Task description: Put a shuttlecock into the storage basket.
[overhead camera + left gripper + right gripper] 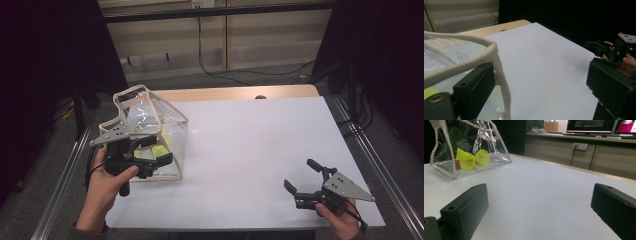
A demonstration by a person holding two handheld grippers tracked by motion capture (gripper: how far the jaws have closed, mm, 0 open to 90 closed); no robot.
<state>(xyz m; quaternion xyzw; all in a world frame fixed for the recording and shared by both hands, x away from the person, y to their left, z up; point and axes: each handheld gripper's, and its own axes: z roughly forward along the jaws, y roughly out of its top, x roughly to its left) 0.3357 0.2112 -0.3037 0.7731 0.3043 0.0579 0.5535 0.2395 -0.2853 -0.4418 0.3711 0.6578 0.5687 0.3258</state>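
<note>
Your one obstacle on the white table top (250, 150) is the clear plastic pouch with cream fabric trim (150, 125), standing at the near left corner with yellow shuttlecocks (472, 158) inside. Its cream edge runs just beside your left gripper (150, 155), whose jaws stand apart. From the pouch across to your right gripper (302, 177), jaws wide, the top lies bare. Beyond the far edge, black cables (240, 74) cross the floor.

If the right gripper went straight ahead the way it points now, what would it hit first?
Probably nothing close: the right gripper has open jaws and bare white table ahead of it. The clear bag with yellow shuttlecocks stands off to the left of that line, though depth is hard to judge.
</note>
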